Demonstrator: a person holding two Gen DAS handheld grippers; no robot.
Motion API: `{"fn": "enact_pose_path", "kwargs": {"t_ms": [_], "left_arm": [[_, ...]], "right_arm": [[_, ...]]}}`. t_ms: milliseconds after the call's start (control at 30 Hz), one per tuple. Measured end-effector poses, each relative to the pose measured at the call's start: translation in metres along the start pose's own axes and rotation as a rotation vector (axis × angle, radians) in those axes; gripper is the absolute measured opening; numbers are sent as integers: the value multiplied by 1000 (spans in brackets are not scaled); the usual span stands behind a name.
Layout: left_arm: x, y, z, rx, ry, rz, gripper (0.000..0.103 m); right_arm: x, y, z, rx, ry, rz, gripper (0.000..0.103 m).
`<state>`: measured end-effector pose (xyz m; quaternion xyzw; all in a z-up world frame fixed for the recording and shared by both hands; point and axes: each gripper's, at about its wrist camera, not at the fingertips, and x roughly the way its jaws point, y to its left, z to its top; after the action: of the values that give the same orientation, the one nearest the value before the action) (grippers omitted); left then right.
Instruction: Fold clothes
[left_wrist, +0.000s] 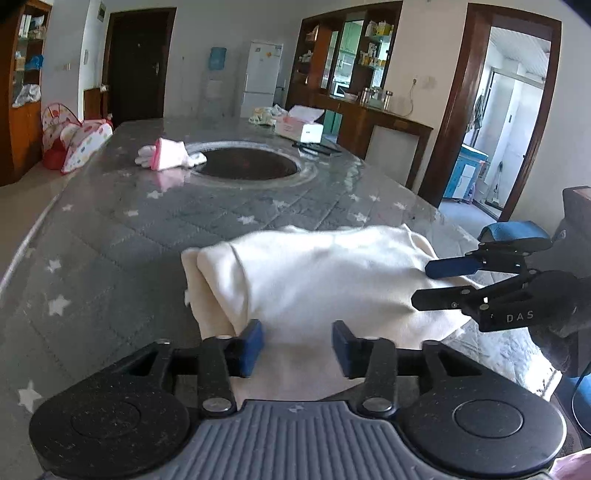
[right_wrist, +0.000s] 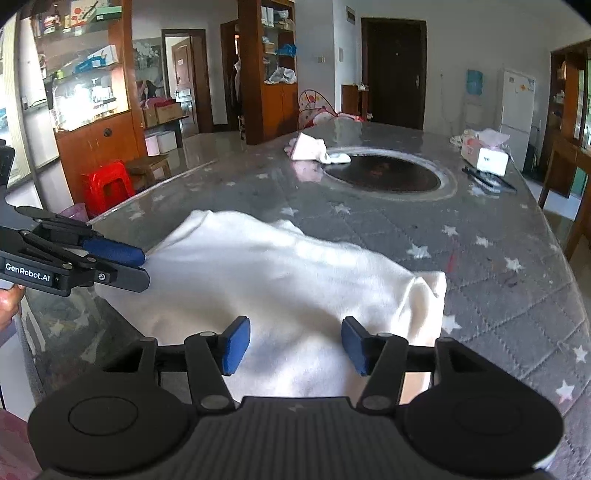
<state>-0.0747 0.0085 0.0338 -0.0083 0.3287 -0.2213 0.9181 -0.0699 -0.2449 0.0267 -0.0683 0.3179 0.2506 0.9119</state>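
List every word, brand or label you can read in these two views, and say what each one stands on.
"DAS": on the body of the right gripper, left wrist view.
"GenRobot.AI": on the body of the left gripper, right wrist view.
Stickers on the white fridge and print on the tissue box: too blurred to read.

Both grippers are low over the near side and angled toward each other. The left gripper (left_wrist: 298, 349) has its blue pads (left_wrist: 252, 347) spread well apart, wide gap between them; seen from the right wrist camera it comes in from the left edge with the two fingers stacked one above the other, tips pointing right. The right gripper (right_wrist: 293, 345) is spread about the same, pads (right_wrist: 236, 345) far apart, and from the left wrist camera it pokes in from the right edge, tips pointing left. A bit of hand (right_wrist: 7, 302) shows behind the left tool
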Motion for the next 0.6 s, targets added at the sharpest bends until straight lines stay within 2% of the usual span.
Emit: {"fn": "enact_pose_path", "kwargs": {"t_ms": [67,233,300,500,600], "left_arm": [[-3,0,1,-2,-7,15,56],[-15,8,0,-45,-22,58,78],[-20,11,-1,-64,-28,75,87],[-33,21,0,-107,-51,128,102],[-39,25,2,-112,-75,146,103]], "right_arm": [[-2,4,0,-17,-7,-2,61],[-7,18,0,-70,-15,0,66],[-9,26,2,-106,-20,9,73],[-4,58,10,-222,-9,82,73],[0,81,12,-299,2,121,73]]}}
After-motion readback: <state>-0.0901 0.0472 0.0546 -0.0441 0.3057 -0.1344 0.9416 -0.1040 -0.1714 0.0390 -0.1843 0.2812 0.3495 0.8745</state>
